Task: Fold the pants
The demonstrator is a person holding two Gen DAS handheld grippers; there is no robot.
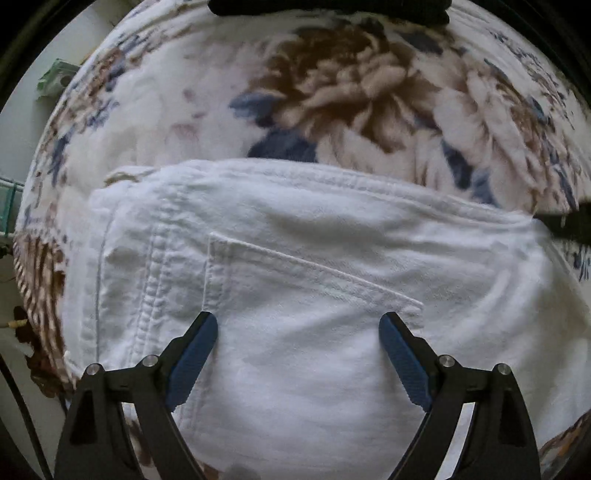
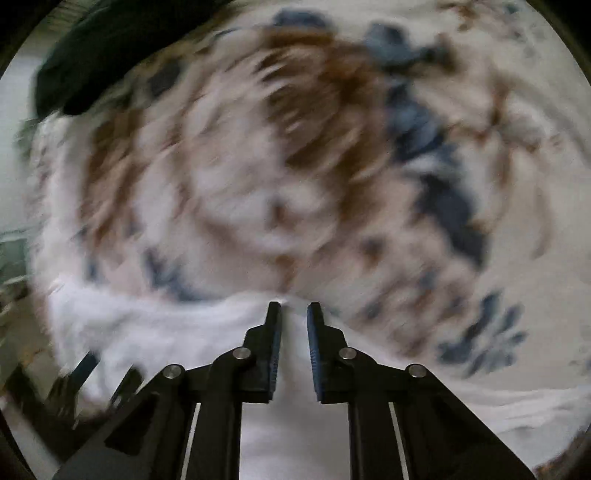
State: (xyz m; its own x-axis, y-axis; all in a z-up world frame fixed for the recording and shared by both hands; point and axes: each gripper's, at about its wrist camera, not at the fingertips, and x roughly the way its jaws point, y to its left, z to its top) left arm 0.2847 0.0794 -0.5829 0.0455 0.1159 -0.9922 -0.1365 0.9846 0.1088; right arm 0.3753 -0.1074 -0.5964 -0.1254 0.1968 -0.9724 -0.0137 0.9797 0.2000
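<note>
White pants lie folded on a floral blanket, back pocket facing up. My left gripper is open and empty, its blue-padded fingers spread wide just above the pocket area. In the blurred right wrist view the pants fill the lower part. My right gripper is nearly closed on a fold of the white fabric at the pants' upper edge; cloth shows between the pads. The right gripper's dark tip shows at the pants' right edge in the left wrist view.
The floral blanket covers the surface all around. A dark garment lies at the far edge and shows in the right wrist view. The blanket's left edge drops off toward a green wire rack.
</note>
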